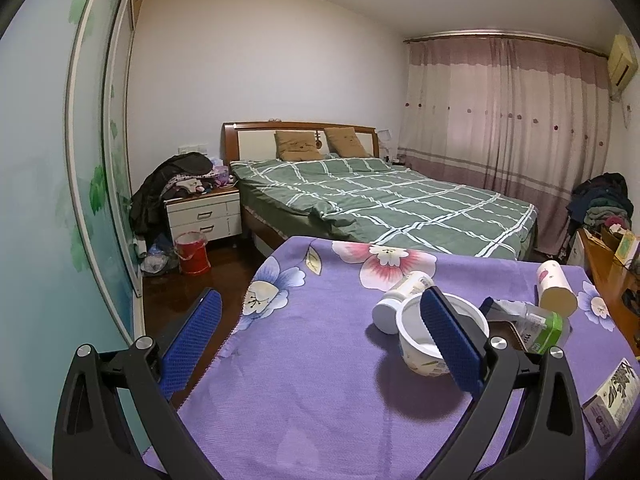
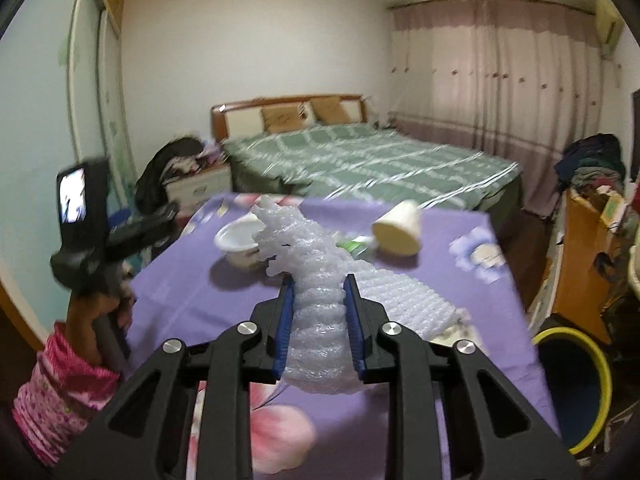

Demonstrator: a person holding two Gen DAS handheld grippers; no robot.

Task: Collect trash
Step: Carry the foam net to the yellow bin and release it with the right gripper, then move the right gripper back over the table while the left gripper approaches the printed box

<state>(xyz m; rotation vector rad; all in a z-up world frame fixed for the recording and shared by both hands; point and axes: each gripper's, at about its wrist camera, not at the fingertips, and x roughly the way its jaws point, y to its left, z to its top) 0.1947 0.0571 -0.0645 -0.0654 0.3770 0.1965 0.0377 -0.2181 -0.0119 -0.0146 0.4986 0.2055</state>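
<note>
My right gripper point(image 2: 319, 280) is shut on a twisted sheet of white bubble wrap point(image 2: 320, 264) and holds it above the purple floral tablecloth point(image 2: 180, 280). My left gripper point(image 1: 320, 304) is open and empty over the table's left side; its right finger point(image 1: 448, 340) stands in front of an empty white plastic cup point(image 1: 432, 344). The cup also shows in the right wrist view point(image 2: 238, 242). A white bottle point(image 1: 400, 296) lies on its side behind the cup. A cream paper tube point(image 1: 554, 286) lies further right, with a clear bottle with a green label point(image 1: 544, 326) beside it.
A printed carton point(image 1: 612, 400) lies at the table's right edge. A yellow-rimmed bin point(image 2: 576, 388) stands on the floor to the right of the table. A red bucket point(image 1: 192, 254) stands by the nightstand. A bed point(image 1: 380, 200) is behind the table. A wooden desk point(image 1: 608, 276) stands on the right.
</note>
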